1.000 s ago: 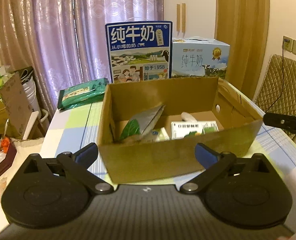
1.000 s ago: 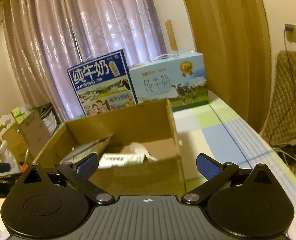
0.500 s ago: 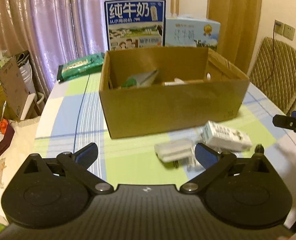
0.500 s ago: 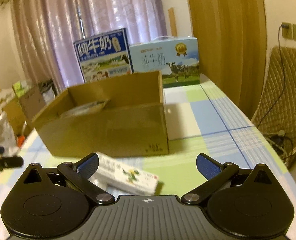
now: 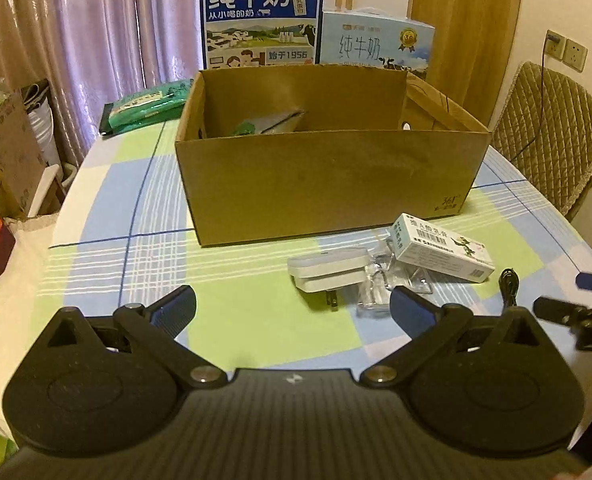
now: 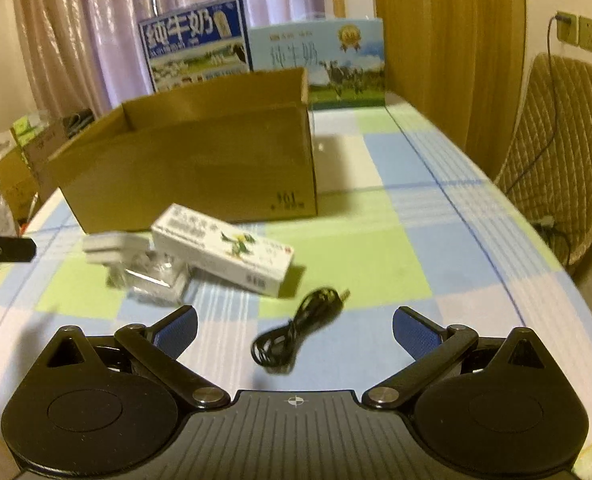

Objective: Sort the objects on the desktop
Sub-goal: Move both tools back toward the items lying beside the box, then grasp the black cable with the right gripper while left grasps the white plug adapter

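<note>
An open cardboard box (image 5: 328, 184) (image 6: 200, 160) stands mid-table with a green-and-silver packet (image 5: 270, 122) inside. In front of it lie a white medicine box (image 5: 440, 246) (image 6: 224, 250), a white plug adapter (image 5: 328, 270) (image 6: 110, 246), a clear plastic case (image 5: 380, 284) (image 6: 156, 276) and a coiled black cable (image 6: 300, 330) (image 5: 510, 286). My left gripper (image 5: 292, 312) is open and empty above the near tablecloth, left of these items. My right gripper (image 6: 294, 328) is open with the cable lying between its fingers on the table.
Two milk cartons (image 5: 262, 20) (image 5: 376, 44) stand behind the box, with a green packet (image 5: 144, 104) at the back left. A quilted chair (image 5: 552, 136) is on the right. Cardboard and clutter (image 5: 8, 152) sit off the table's left edge.
Both grippers have drawn back and down from over the box toward the near table edge. The loose items in front of the box have come into view.
</note>
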Motion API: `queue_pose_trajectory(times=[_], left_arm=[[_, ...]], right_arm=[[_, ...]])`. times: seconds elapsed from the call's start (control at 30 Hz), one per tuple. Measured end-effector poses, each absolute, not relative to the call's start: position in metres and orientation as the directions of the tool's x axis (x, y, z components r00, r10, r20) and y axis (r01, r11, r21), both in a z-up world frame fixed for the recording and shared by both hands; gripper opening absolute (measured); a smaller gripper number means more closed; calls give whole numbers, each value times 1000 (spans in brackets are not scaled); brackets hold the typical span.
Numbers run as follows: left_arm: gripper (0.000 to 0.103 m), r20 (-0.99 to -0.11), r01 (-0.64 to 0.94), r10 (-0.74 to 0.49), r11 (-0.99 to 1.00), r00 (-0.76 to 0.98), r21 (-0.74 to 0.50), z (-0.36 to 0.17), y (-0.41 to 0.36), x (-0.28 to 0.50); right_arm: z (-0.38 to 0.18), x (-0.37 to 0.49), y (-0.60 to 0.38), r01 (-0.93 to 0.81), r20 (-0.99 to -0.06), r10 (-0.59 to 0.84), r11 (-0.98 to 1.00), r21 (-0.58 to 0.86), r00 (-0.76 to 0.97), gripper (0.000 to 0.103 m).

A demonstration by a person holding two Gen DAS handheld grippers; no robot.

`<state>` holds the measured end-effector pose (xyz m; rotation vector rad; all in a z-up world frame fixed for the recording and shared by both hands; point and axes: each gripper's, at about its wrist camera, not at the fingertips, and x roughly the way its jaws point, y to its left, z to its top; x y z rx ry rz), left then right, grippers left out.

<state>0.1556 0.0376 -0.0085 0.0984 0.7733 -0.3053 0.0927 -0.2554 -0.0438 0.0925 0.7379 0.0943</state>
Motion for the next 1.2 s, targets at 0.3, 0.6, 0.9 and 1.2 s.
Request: queue_pose_trajectory(times=[0.3, 0.6, 0.9, 1.2], left_arm=[[101, -727, 325, -240, 946, 643, -25, -19, 24, 162], [100, -735, 339, -266, 939, 624, -52, -22, 15, 169], [100, -758, 355, -259, 934, 598, -40, -31, 5, 176], [100, -767, 358, -258, 933, 588, -39, -35, -1, 180]], right_arm=[[-63, 108, -262, -12, -702, 141, 983, 185, 698, 92], [-78, 126, -256, -19, -725, 152, 982, 188, 671, 55], [-84, 133, -235, -66, -716, 109, 994, 88, 690, 43], [-85, 134, -240, -49, -717, 91, 996, 80, 691, 13]])
